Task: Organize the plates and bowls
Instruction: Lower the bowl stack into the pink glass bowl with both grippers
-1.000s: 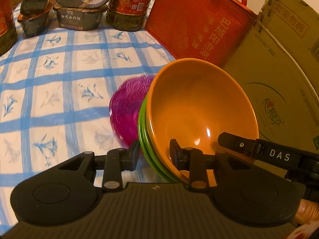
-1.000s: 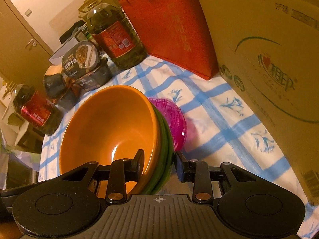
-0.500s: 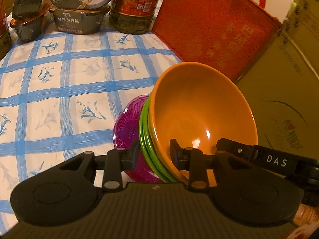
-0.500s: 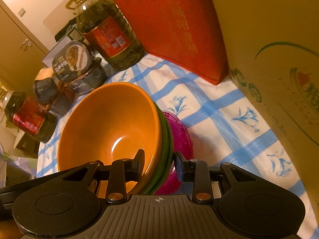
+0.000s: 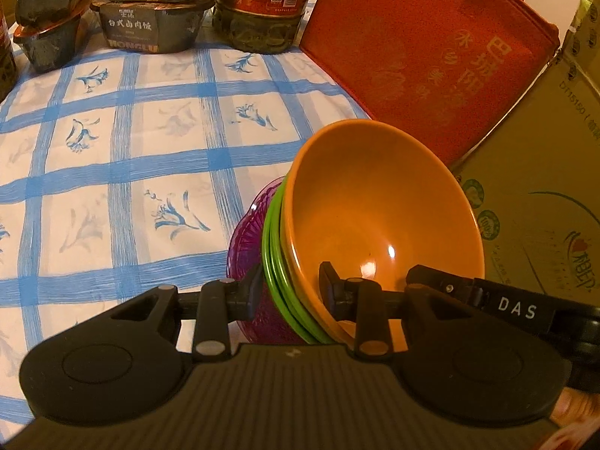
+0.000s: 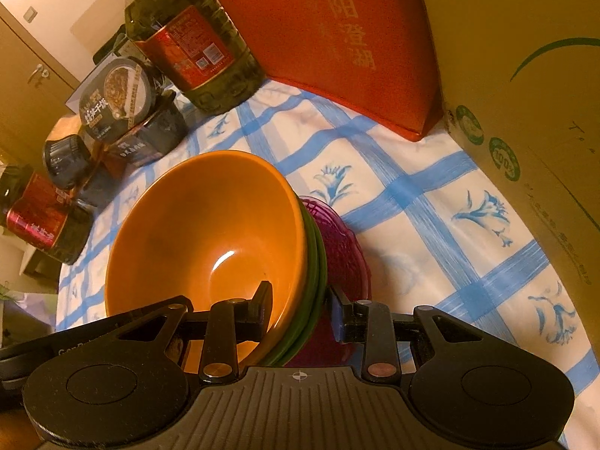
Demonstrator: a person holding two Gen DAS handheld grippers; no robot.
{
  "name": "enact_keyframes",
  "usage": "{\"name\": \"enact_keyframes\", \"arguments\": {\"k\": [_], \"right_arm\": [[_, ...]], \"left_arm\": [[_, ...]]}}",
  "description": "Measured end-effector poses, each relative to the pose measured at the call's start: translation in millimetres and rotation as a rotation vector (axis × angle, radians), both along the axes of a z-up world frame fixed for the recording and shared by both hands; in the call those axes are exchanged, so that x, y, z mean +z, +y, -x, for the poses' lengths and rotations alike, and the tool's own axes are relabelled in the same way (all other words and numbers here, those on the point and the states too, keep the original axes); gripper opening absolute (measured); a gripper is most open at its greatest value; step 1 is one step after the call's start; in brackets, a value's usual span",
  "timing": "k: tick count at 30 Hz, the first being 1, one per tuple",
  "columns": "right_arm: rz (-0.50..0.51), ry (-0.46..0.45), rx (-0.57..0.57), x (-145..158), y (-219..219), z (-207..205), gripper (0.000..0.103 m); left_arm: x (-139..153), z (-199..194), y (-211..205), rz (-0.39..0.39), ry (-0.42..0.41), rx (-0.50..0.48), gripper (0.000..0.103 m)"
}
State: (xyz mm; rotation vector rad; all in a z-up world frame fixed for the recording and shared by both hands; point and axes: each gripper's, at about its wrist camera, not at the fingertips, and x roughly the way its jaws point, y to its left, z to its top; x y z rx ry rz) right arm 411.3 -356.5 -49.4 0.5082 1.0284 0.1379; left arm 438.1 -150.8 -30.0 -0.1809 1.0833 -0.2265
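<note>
Lower now than a second ago, the bowl stack sits over the purple dish instead of hanging clear above it. Filling the right edge of both views, a cardboard box (image 5: 543, 195) stands beside a red tote bag (image 5: 423, 48) on the blue-checked tablecloth (image 5: 112, 172). Lower centre, the orange bowl (image 5: 378, 221) nests in green bowls (image 5: 275, 273) above the purple dish (image 5: 249, 240). Left gripper (image 5: 290, 294) clamps the stack's near rim; right gripper (image 6: 300, 309) pinches the opposite rim likewise.
</note>
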Motion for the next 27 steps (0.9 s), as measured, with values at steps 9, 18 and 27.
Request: {"name": "enact_keyframes", "arguments": {"k": [9,18,27], "right_arm": [[0.004,-0.002,0.006,0.1,3.2,1.4,0.032],[-0.014,-0.013,0.003,-2.1,1.6,5.4,0.036],[-0.023,-0.026,0.003,-2.6,1.9,11.8,0.059]], "left_arm": [[-5.8,2.1,4.4,0.03,0.0,0.014,0.029],[-8.5,4.2,3.4,0.033,-0.006,0.016,0.031],[-3.4,5.4,6.0,0.023,-0.021,0.016,0.034]]}}
